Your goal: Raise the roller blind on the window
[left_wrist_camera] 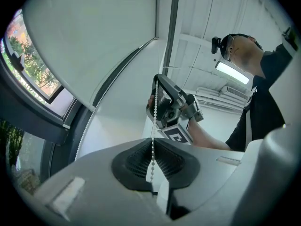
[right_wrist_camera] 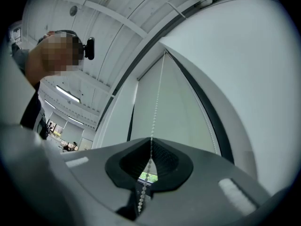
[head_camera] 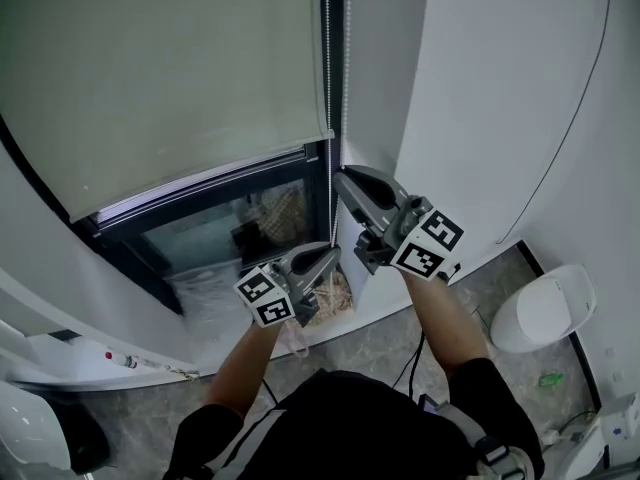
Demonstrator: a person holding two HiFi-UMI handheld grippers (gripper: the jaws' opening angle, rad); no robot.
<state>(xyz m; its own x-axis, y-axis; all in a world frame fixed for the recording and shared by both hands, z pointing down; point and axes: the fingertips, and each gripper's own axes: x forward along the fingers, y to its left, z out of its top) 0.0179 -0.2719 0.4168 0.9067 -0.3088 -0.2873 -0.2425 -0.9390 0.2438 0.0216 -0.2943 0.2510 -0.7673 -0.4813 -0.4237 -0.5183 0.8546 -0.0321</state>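
- The blind [head_camera: 160,68] is hanging partway up the window [head_camera: 225,230], its bottom bar sitting above a strip of bare glass.
- Both claws are pinching the chain [head_camera: 346,58] at the window's right edge. The left gripper [head_camera: 328,256] is clamped on it low and the right gripper [head_camera: 343,178] just above (each gripper view is showing beads running between closed pads).
- The step in hand is looking like a hand-over-hand haul on the chain.
- Next, one claw is probably needing to let go while the other is holding tension and pulling straight down, so the beads are not slipping.
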